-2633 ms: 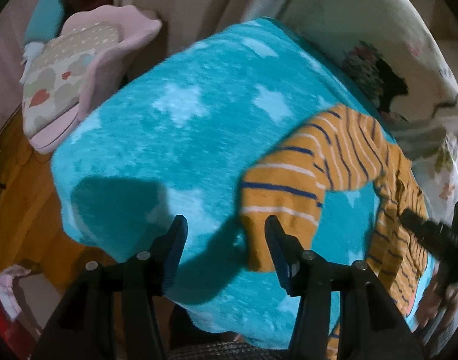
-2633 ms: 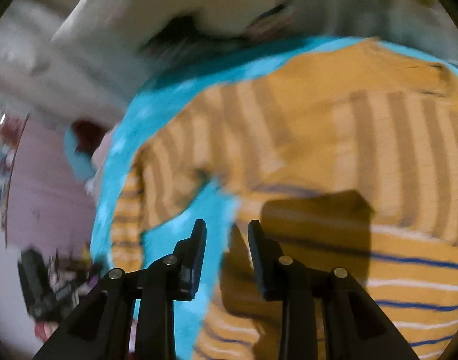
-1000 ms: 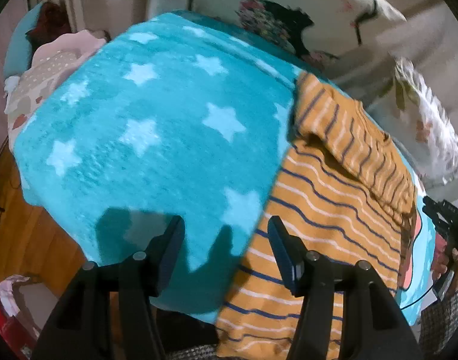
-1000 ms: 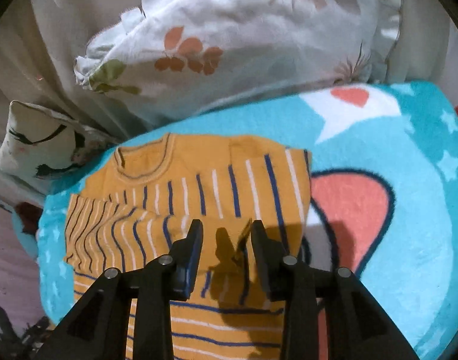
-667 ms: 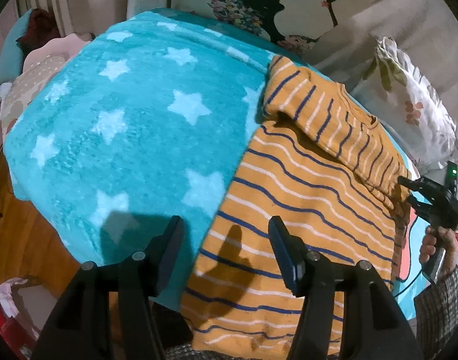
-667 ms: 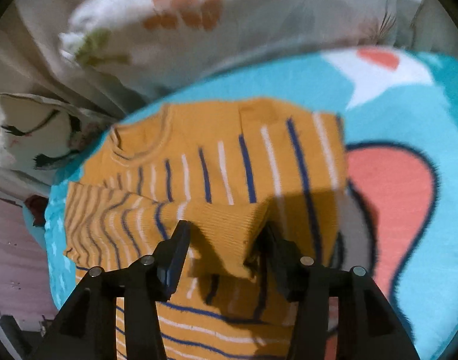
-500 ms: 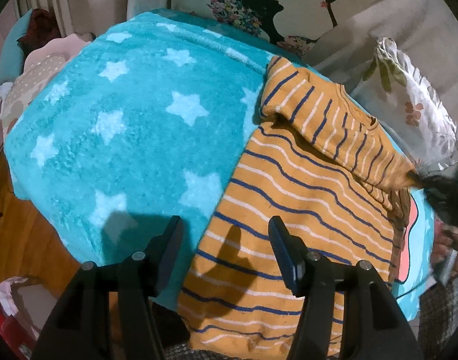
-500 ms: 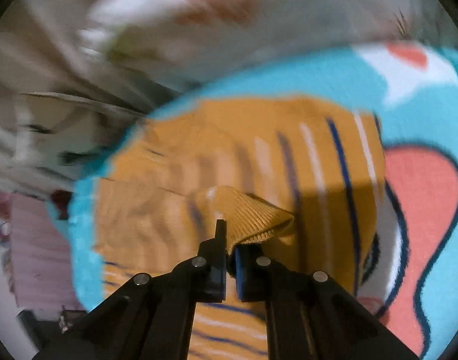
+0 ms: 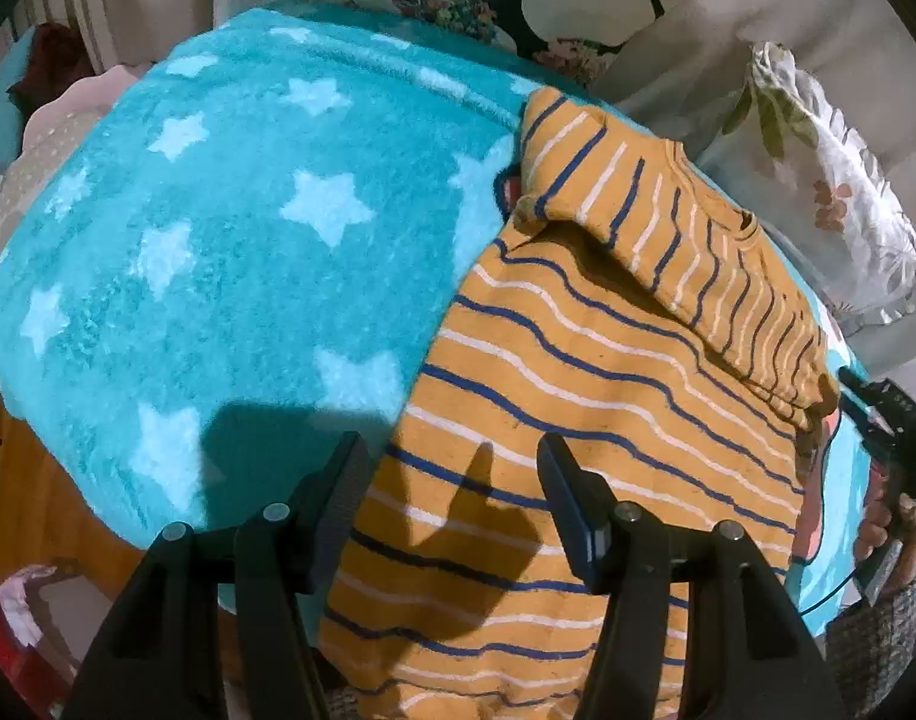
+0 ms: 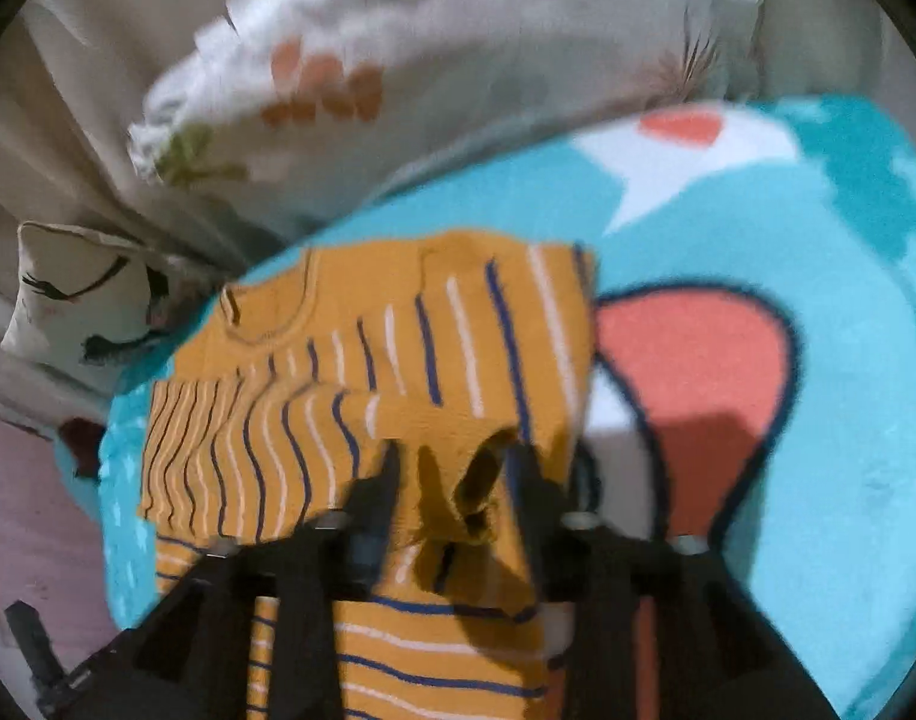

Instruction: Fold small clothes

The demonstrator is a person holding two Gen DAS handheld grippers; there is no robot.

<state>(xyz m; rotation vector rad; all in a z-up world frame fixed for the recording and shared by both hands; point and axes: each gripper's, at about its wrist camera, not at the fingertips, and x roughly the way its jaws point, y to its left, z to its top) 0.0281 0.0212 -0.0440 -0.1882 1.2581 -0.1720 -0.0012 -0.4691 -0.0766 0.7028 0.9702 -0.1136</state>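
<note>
An orange sweater with blue and white stripes lies flat on a teal star blanket. One sleeve is folded across its chest. My left gripper is open and empty, above the sweater's lower left edge. In the right wrist view the sweater lies ahead, and my right gripper is open, with the folded sleeve's cuff loose between its fingers. The right gripper also shows in the left wrist view at the far right.
Printed pillows lean along the blanket's far side, and in the right wrist view a leaf-print pillow sits just behind the collar. A pink cushion lies to the left. Wooden floor shows below the blanket's near edge.
My right gripper was shut on the sleeve cuff half a second ago; now it has opened and the cuff lies on the sweater. My left gripper has stayed open and nearly still.
</note>
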